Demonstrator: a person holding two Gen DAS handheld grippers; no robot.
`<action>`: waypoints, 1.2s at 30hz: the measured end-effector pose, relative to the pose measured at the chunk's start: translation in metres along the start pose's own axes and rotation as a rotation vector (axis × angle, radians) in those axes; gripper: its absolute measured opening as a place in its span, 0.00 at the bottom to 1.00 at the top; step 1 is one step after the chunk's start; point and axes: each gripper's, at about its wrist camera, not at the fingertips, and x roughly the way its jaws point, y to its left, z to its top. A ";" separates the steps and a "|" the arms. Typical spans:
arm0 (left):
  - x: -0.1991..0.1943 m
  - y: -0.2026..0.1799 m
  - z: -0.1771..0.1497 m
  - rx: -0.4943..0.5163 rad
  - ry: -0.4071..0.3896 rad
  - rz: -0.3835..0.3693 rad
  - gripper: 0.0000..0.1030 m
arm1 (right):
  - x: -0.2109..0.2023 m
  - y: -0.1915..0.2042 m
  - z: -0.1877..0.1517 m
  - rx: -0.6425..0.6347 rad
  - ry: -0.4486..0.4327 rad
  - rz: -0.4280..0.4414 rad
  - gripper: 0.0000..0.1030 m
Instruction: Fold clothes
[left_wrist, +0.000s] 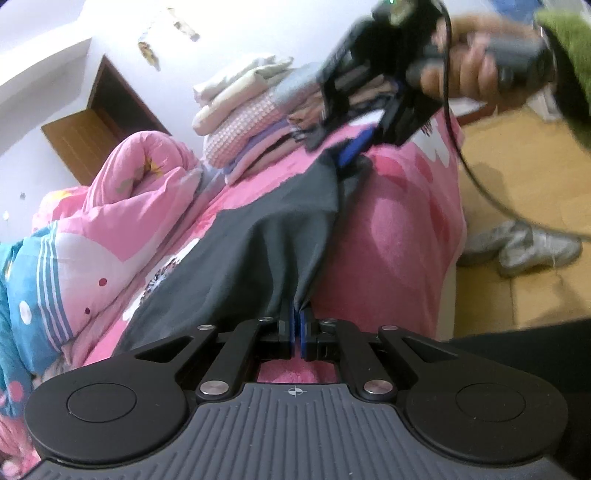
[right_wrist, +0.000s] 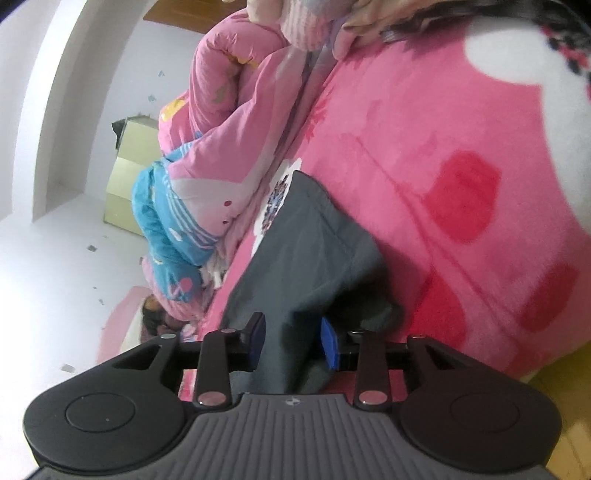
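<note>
Pinching the dark grey garment (left_wrist: 258, 236) is what the left gripper (left_wrist: 297, 325) is doing right now: its blue pads are closed down to a sliver on a gathered bit of cloth at the lower centre of the left wrist view. The garment runs from there up toward the upper right of that frame, lying across the pink plush blanket (left_wrist: 399, 229) on the bed.

The right gripper (right_wrist: 293, 341) is a different story. In its own view the fingers stand wide apart with grey fabric bunched between them, not squeezed. You can also see it in the upper right of the left view, held by a hand (left_wrist: 469, 66), but it's blurry there.

I can't say which garment this is, or whether the right one is about to bite or has just let go. Either reading fits. Whatever the fold is, my take is keep the cloth taut between the two holds, grab a hem or seam rather than a loose wad, and lay it flat on the blanket so no wrinkle gets trapped.

Folded stack of clothes (left_wrist: 243, 107) sits at upper centre of the left view, with a rumpled pink quilt (left_wrist: 122, 206) to the left.
</note>
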 end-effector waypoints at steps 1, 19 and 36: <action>-0.001 0.003 0.002 -0.017 -0.004 -0.003 0.01 | 0.004 0.001 0.001 -0.009 0.000 -0.012 0.11; -0.004 0.028 -0.003 -0.147 0.033 -0.121 0.01 | 0.004 -0.019 -0.014 -0.010 0.070 -0.086 0.07; -0.011 0.031 -0.002 -0.152 -0.003 -0.102 0.01 | -0.008 0.117 -0.144 -1.476 -0.048 -0.179 0.42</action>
